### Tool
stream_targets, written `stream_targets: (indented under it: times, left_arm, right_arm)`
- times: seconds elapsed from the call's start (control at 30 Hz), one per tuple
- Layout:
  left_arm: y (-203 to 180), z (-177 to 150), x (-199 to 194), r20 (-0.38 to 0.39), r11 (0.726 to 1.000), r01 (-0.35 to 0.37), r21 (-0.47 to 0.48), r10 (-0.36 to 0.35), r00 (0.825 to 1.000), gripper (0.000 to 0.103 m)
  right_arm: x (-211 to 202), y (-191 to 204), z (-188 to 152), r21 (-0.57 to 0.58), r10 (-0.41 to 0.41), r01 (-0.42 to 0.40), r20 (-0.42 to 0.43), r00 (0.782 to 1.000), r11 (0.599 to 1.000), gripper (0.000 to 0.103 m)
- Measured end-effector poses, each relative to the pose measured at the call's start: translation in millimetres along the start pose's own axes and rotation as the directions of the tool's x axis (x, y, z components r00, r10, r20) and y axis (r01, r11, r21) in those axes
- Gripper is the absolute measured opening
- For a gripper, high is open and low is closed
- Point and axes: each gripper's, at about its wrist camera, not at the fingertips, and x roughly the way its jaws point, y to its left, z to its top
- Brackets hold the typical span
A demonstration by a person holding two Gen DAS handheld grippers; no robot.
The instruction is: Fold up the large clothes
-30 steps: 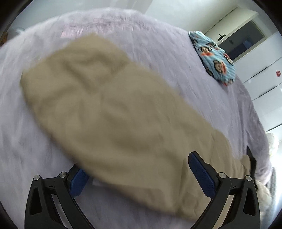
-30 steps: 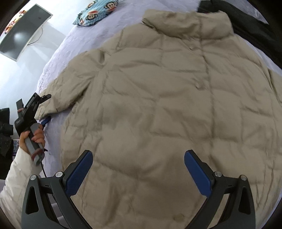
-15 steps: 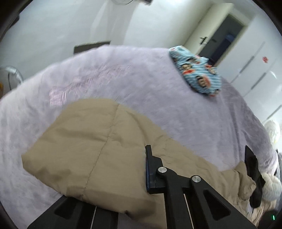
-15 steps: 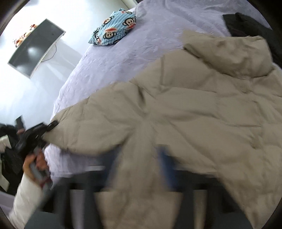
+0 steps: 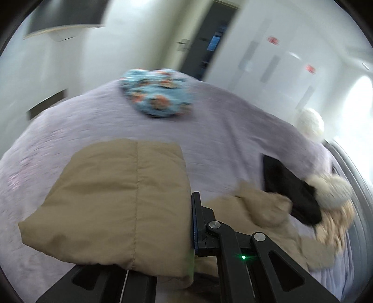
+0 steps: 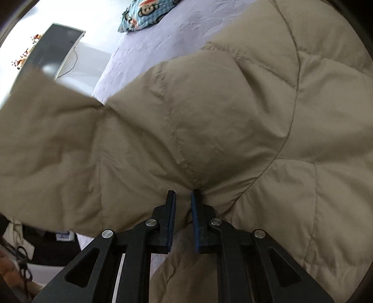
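A beige quilted puffer jacket [image 6: 233, 121] lies on a lilac bed [image 5: 221, 130]. In the left wrist view its sleeve cuff [image 5: 121, 200] drapes over my left gripper [image 5: 184, 221], which is shut on it; only the right finger [image 5: 197, 223] shows, the other is hidden under the fabric. In the right wrist view my right gripper [image 6: 183, 209] is shut on a pinch of the jacket at a seam near the armpit. The sleeve [image 6: 46, 144] hangs lifted to the left.
A blue monkey-print pillow [image 5: 158, 93] lies at the bed's far side, also in the right wrist view [image 6: 149, 14]. A black garment [image 5: 289, 186] with a white fur trim [image 5: 331, 191] lies at the right. A curved monitor [image 6: 58, 46] stands beyond the bed.
Both grippers have closed from wide open onto the jacket. The left one took the sleeve cuff and lifted it; the right one moved in and pinched the seam by the armpit.
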Motion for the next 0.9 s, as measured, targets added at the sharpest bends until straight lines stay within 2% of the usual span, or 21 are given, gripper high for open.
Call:
stream_targets:
  times: [0.07,0.13,0.17,0.23,0.27,0.33,0.43,0.5,0.57,0.63,0.7,0.73,0.8,0.87,0.9]
  left_arm:
    - [-40,-4,17,-0.034,0.997,0.053,0.059,-0.051,0.998,0.009]
    - [-75,-13,34,-0.084,0.989,0.107,0.098,-0.099,0.992,0.009]
    - [-95,-22,46,-0.126,0.982,0.138,0.126,-0.122,0.984,0.009]
    - [-134,-44,67,-0.200,0.968,0.164,0.188,-0.126,0.972,0.009]
    - [-158,-60,83,-0.240,0.954,0.180,0.240,-0.121,0.963,0.009]
    - [-189,-89,102,-0.280,0.931,0.172,0.321,-0.080,0.957,0.009]
    - [-223,-140,138,-0.324,0.876,0.126,0.466,0.036,0.945,0.009]
    - [-231,-170,158,-0.337,0.837,0.089,0.539,0.117,0.934,0.009]
    - [-227,-190,167,-0.350,0.824,0.067,0.563,0.164,0.922,0.009]
    - [-228,-196,162,-0.341,0.824,0.063,0.564,0.163,0.926,0.032]
    - [-228,-194,152,-0.325,0.836,0.056,0.545,0.150,0.934,0.084]
    - [-228,-191,143,-0.314,0.842,0.062,0.535,0.131,0.940,0.089]
    - [-221,-184,119,-0.291,0.848,0.058,0.527,0.116,0.950,0.089]
    - [-214,-174,100,-0.248,0.858,0.020,0.514,0.126,0.961,0.089]
    - [-204,-166,90,-0.219,0.866,-0.007,0.500,0.134,0.967,0.089]
  right_arm:
    - [-16,-5,-1,0.014,0.038,-0.038,-0.005,0.999,0.999,0.014]
    - [-46,-20,-8,0.039,0.042,-0.043,0.029,0.999,0.998,0.014]
    - [-65,-31,-12,0.062,0.032,-0.035,0.049,0.998,0.997,0.014]
    - [-105,-58,-21,0.106,0.001,-0.012,0.100,0.995,0.994,0.014]
    - [-129,-74,-28,0.122,-0.049,0.032,0.134,0.990,0.992,0.014]
    - [-164,-102,-39,0.157,-0.141,0.114,0.175,0.974,0.981,0.014]
    - [-200,-138,-55,0.225,-0.248,0.202,0.197,0.949,0.953,0.014]
    - [-217,-157,-64,0.272,-0.298,0.240,0.196,0.934,0.932,0.014]
    - [-229,-171,-69,0.316,-0.316,0.247,0.191,0.929,0.916,0.015]
    - [-239,-181,-68,0.329,-0.320,0.246,0.195,0.927,0.912,0.016]
    - [-239,-183,-64,0.322,-0.330,0.257,0.197,0.923,0.911,0.016]
    - [-238,-181,-62,0.316,-0.333,0.262,0.197,0.922,0.912,0.016]
    - [-245,-181,-66,0.296,-0.344,0.280,0.194,0.919,0.913,0.017]
    - [-244,-164,-64,0.247,-0.357,0.307,0.194,0.914,0.919,0.025]
    - [-252,-162,-69,0.209,-0.361,0.320,0.202,0.910,0.924,0.052]
